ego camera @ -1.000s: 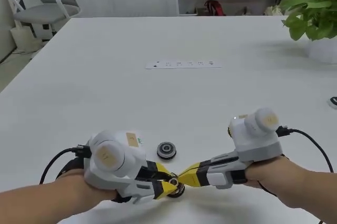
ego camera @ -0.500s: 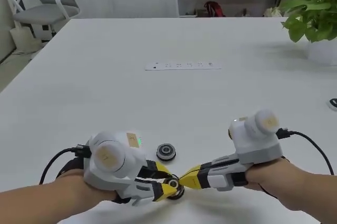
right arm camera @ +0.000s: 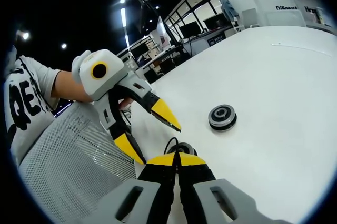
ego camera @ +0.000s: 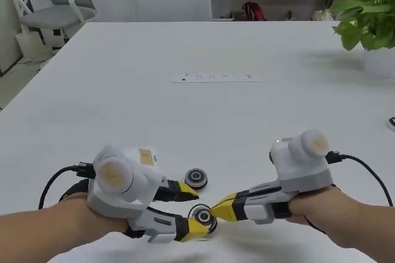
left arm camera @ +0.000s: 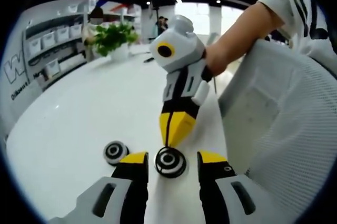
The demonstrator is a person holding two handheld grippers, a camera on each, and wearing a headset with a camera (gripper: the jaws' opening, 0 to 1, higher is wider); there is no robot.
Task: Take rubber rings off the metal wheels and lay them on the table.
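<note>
Just unclamps left gripper, wide astride wheel at table's near edge; apparently pinches rubber ring in closed right gripper, mid-peel.

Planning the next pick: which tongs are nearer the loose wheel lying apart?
Left. Left tongs open beside the loose wheel; right tongs farther, shut on the rubber ring of the other wheel.
</note>
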